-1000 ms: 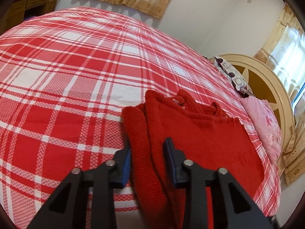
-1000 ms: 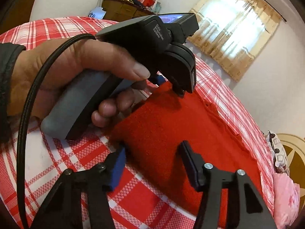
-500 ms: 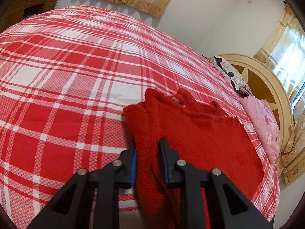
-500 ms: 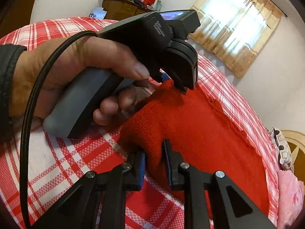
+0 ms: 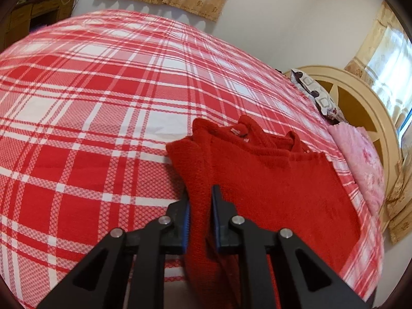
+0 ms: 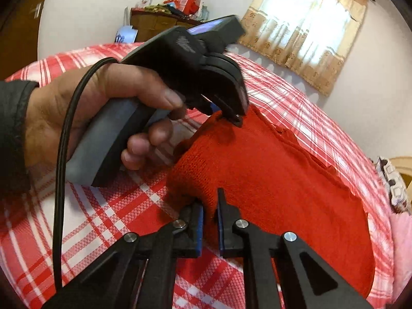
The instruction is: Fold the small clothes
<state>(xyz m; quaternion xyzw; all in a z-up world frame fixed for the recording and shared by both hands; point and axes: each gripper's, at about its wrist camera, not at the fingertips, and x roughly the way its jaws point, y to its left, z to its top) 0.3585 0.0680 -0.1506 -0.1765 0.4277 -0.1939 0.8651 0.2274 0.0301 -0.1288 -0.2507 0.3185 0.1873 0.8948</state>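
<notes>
Pillows (image 5: 355,152) beyond red sweater (image 5: 278,185)

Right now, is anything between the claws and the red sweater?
No. Both claws already pinch the sweater: the left claw on its near edge, the right claw on a corner. Nothing visible sits between.

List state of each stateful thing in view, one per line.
left gripper: shut on red sweater's edge
right gripper: shut on red sweater's near edge
red sweater: partly folded, lying on plaid bedsheet
left hand: gripping left gripper's handle
</notes>
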